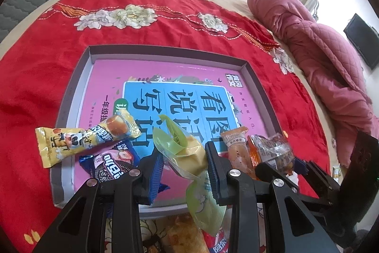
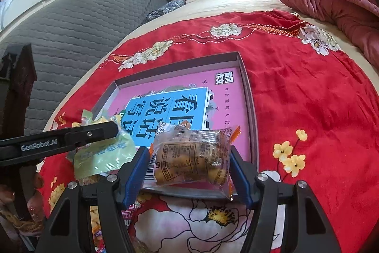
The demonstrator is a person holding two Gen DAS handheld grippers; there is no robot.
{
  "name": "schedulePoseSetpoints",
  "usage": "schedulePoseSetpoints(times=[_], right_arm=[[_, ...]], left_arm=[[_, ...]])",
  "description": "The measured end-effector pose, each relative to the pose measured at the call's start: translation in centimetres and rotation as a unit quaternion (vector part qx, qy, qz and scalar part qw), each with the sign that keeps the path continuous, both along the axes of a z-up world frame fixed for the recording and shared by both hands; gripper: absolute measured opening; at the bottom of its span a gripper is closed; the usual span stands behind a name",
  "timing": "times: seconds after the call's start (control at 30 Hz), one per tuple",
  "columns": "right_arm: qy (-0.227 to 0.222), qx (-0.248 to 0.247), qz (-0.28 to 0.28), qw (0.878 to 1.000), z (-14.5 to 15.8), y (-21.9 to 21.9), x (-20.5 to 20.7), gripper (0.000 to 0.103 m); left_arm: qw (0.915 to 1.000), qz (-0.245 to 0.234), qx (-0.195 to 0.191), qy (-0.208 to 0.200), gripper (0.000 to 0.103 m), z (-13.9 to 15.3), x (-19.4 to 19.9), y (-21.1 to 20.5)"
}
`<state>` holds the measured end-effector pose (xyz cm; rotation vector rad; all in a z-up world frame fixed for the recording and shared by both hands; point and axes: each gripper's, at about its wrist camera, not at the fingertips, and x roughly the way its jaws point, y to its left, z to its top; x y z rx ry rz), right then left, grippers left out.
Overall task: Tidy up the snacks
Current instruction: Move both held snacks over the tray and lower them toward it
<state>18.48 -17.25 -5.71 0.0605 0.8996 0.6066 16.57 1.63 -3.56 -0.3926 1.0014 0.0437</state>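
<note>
The left claw (image 1: 184, 163) is clamped on a green-and-yellow snack packet (image 1: 187, 151), its blue-padded fingers (image 1: 156, 172) pressing the packet from both sides above the near edge of a shallow grey box (image 1: 165, 52). The packet's green tail hangs down past the box rim toward 6 o'clock. The box lies on a red floral blanket (image 1: 35, 77) spread over the bed, and its floor is covered by a pink and blue printed sheet (image 1: 170, 77).

In the left wrist view, a yellow bread-roll packet (image 1: 78, 140) lies at 9 o'clock of that claw, straddling the box's left rim, and a blue-and-pink cookie packet (image 1: 113, 164) sits just beneath it inside the box. At 3 o'clock an orange-trimmed pastry packet (image 1: 236, 148) rests in the box beside the right claw.

The right claw (image 2: 189, 165) is closed on a clear-wrapped brown snack (image 2: 189, 158), held over the near rim of the box (image 2: 177, 66), with the label side facing the camera. The left claw (image 2: 111, 132) shows at 9 o'clock of it, the green-and-yellow snack packet (image 2: 104, 155) hanging from it.

A rolled pink quilt (image 1: 319, 46) lies at 2 o'clock on the bed, well apart from the box, and a grey padded headboard (image 2: 71, 23) stands at 10 o'clock in the right wrist view.
</note>
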Motion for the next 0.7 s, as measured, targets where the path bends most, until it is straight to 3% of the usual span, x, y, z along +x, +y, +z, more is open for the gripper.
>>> schedulePoseSetpoints(times=[0.7], right_arm=[[-0.002, -0.031, 0.000, 1.000, -0.7, 0.6, -0.3, 0.066]], left_arm=[[0.9999, -0.004, -0.001, 0.013, 0.035, -1.4, 0.9, -0.1]])
